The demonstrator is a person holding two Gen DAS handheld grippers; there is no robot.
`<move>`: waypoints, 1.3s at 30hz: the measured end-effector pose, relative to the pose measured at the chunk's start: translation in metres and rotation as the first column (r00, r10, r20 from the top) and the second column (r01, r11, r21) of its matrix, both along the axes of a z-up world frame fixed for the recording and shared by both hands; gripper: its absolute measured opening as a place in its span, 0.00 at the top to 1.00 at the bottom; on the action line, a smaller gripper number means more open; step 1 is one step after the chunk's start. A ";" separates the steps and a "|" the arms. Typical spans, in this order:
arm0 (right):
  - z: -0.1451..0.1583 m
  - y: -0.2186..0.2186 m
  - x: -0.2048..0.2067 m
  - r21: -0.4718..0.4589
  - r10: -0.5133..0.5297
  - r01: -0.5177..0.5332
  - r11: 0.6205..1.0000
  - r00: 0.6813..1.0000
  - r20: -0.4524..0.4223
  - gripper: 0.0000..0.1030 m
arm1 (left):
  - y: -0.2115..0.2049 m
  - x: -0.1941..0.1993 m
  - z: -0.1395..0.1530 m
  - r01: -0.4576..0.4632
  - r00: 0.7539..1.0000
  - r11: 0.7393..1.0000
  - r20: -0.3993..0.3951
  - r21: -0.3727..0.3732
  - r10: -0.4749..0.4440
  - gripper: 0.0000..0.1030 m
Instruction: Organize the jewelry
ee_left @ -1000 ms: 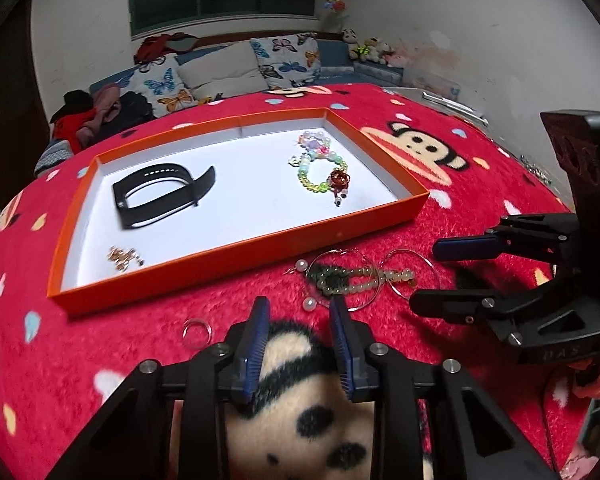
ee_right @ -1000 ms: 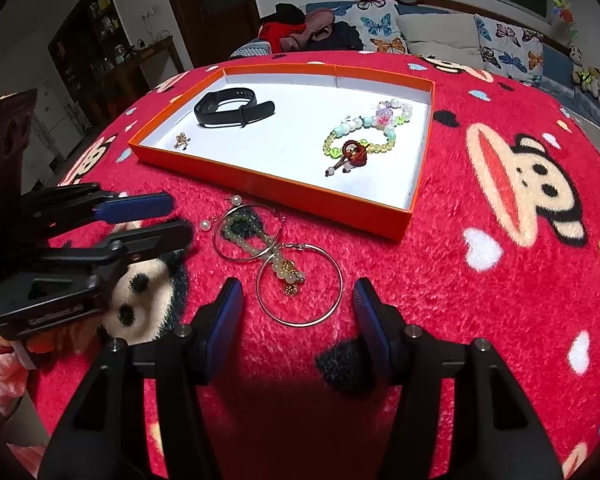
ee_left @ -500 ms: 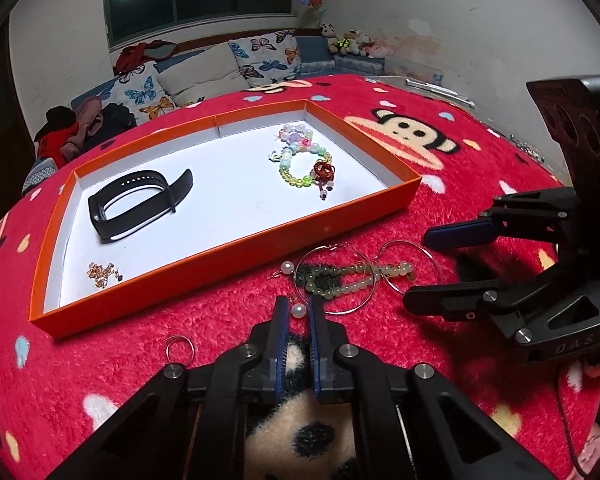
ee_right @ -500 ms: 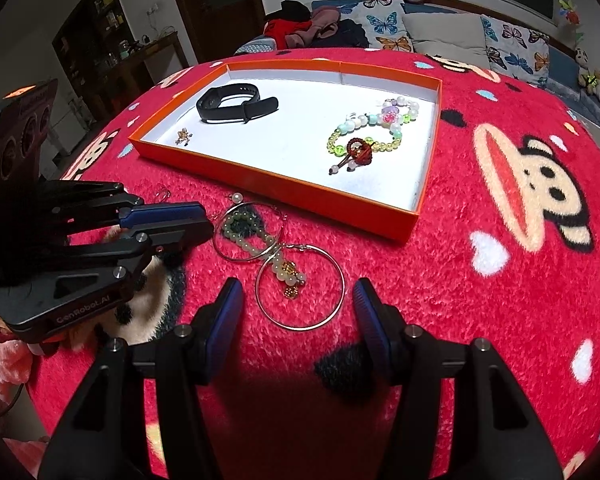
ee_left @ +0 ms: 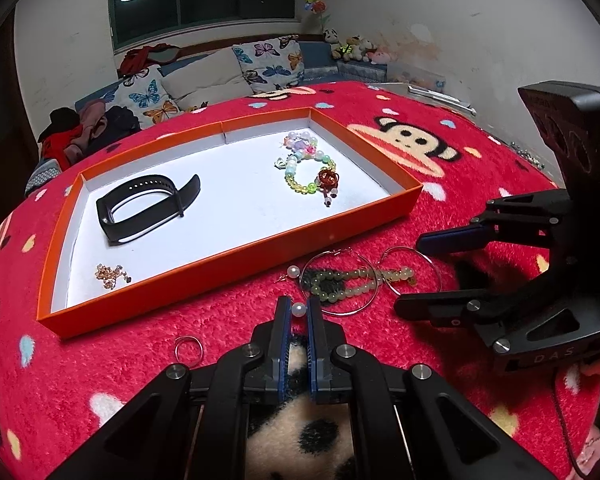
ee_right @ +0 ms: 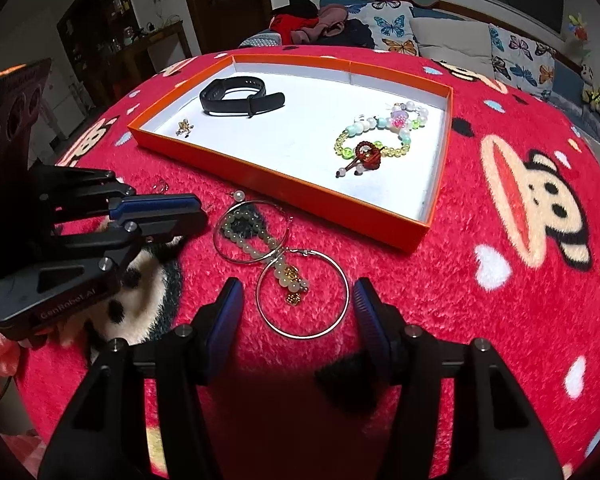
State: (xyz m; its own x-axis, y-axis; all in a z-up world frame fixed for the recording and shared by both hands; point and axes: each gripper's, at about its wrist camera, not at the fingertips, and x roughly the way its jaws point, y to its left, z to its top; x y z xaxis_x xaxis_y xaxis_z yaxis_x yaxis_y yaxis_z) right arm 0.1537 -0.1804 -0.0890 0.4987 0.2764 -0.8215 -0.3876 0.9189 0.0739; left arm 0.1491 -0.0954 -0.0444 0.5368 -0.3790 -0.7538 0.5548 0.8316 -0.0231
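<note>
An orange tray [ee_left: 236, 256] [ee_right: 284, 182] with a white floor lies on the red blanket. In it are a black wristband [ee_left: 144, 206] [ee_right: 240, 98], a colourful bead bracelet [ee_left: 308, 172] [ee_right: 380, 136] and a small gold piece [ee_left: 110, 274] [ee_right: 185, 127]. In front of the tray lie two silver hoops [ee_left: 410, 270] [ee_right: 302, 294], a green bead bracelet [ee_left: 348, 282] [ee_right: 256, 242] and a pearl earring [ee_left: 293, 270] [ee_right: 239, 196]. My left gripper [ee_left: 299, 309] is shut on a second pearl earring [ee_left: 299, 309]. My right gripper [ee_right: 298, 304] is open around the near hoop.
A small silver ring [ee_left: 188, 348] lies on the blanket left of my left gripper. Butterfly pillows [ee_left: 268, 62] and clothes [ee_left: 88, 128] sit behind the tray. The blanket edge drops off at the right.
My left gripper closed from open onto the pearl earring and moved forward toward the tray. My right gripper stayed open over the hoop.
</note>
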 end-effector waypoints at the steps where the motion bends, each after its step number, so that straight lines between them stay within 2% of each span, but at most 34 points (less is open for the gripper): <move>1: 0.000 0.000 -0.001 -0.007 0.000 0.000 1.000 1.000 0.003 0.51 | 0.000 0.000 0.000 0.000 1.000 1.000 0.001 -0.002 0.000 0.93; 12: 0.007 -0.003 -0.005 0.008 -0.003 0.003 1.000 1.000 0.017 0.52 | 0.018 -0.003 0.010 -0.033 0.999 0.999 0.014 -0.014 0.033 0.93; 21: 0.029 -0.004 -0.008 0.039 0.004 -0.007 0.999 0.998 0.062 0.52 | 0.036 0.003 0.029 -0.080 0.996 0.996 0.038 -0.040 0.082 0.93; 31: 0.047 -0.007 0.033 0.102 -0.017 0.008 0.995 0.996 0.090 0.52 | 0.044 0.043 0.050 -0.135 0.989 0.989 0.059 -0.055 0.138 0.93; 39: 0.041 0.006 0.077 0.168 0.008 -0.016 0.986 0.999 0.052 0.52 | 0.043 0.086 0.041 -0.152 0.988 0.987 0.007 -0.049 0.152 0.93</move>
State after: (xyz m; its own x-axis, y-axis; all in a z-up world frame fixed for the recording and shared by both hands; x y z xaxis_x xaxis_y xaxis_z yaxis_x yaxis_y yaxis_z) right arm 0.2307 -0.1739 -0.0480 0.5342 0.4150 -0.7365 -0.4059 0.8901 0.2072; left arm 0.2353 -0.0526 -0.0034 0.5987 -0.3285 -0.7305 0.4226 0.9043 -0.0603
